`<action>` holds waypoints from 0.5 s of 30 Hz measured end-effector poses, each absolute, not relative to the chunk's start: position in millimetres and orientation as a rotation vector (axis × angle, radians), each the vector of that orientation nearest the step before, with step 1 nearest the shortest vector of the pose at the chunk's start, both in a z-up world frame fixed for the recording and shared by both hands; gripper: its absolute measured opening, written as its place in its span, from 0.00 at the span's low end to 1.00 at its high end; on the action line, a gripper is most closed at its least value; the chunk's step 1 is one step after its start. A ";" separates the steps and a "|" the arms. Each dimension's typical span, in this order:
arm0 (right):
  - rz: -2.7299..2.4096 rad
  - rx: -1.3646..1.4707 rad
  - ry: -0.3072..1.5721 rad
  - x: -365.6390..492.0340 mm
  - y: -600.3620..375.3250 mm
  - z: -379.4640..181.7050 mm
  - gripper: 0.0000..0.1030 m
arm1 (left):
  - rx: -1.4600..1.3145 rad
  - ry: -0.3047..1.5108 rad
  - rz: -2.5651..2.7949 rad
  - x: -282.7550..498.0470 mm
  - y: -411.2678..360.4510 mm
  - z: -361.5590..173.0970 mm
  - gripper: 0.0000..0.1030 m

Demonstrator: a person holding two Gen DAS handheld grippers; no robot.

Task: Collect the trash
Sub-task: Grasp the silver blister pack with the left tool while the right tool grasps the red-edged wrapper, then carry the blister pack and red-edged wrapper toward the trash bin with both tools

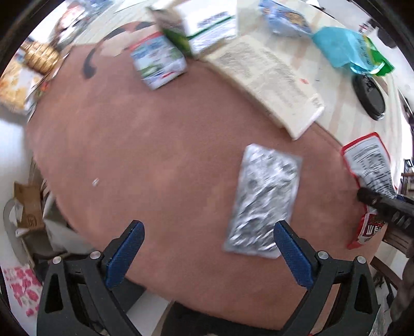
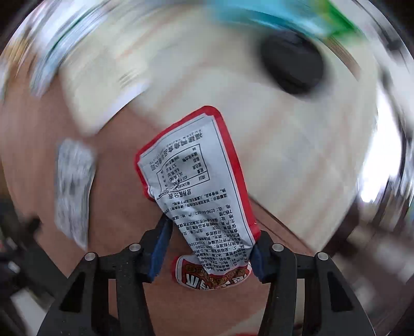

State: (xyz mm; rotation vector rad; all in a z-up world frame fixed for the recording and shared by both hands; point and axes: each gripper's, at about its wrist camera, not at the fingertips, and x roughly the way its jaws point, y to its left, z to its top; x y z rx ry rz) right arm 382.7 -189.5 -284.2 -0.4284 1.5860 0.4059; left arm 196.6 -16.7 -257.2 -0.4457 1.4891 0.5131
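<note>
Red-edged snack wrapper with white printed back (image 2: 196,196) sits pinched between the right gripper (image 2: 207,248) pads above the brown tabletop's (image 1: 155,155) right edge. Left gripper (image 1: 207,232) hangs spread wide near a crinkled silver foil pouch (image 1: 264,199).

Black tongs (image 1: 208,254) — blue pads (image 1: 126,254), silver screws.

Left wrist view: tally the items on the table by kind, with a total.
Cartons: 2, milk carton, green-and-white carton
Wrappers and bags: 4, silver pouch, red wrapper, blue bag, teal bag
Open book: 1
Black lid: 1
Total: 8
</note>
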 end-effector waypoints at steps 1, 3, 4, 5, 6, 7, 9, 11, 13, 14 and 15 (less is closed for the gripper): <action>0.367 -0.355 1.598 391.5 -202.0 -282.6 0.53 | -0.442 1.510 0.486 203.8 -19.4 -263.3 0.99; 0.340 -0.275 1.610 402.2 -216.6 -281.9 0.53 | -0.428 1.552 0.435 219.0 -27.5 -277.3 0.99; 0.332 -0.252 1.615 406.0 -221.7 -282.7 0.53 | -0.414 1.570 0.421 224.5 -31.0 -283.0 0.99; 0.327 -0.253 1.619 408.2 -224.6 -284.6 0.51 | -0.389 1.586 0.416 228.5 -35.0 -288.0 0.98; 0.327 -0.255 1.624 410.6 -228.3 -286.0 0.49 | -0.359 1.594 0.417 231.4 -39.6 -292.0 0.95; 0.325 -0.248 1.626 412.6 -230.7 -287.3 0.49 | -0.343 1.594 0.418 231.1 -42.6 -293.6 0.81; 0.336 -0.281 1.620 412.7 -232.6 -288.8 0.49 | -0.381 1.566 0.390 228.6 -44.3 -290.0 0.63; 0.342 -0.297 1.604 407.0 -232.8 -289.4 0.49 | -0.384 1.566 0.385 228.9 -46.5 -288.3 0.60; 0.348 -0.310 1.588 406.1 -233.9 -288.8 0.43 | -0.360 1.560 0.382 228.6 -49.7 -286.3 0.60; 0.358 -0.306 1.580 401.2 -231.4 -288.0 0.41 | -0.354 1.561 0.385 227.4 -50.3 -285.5 0.60; 0.362 -0.301 1.572 398.5 -230.3 -287.4 0.39 | -0.354 1.558 0.390 225.3 -51.2 -283.2 0.60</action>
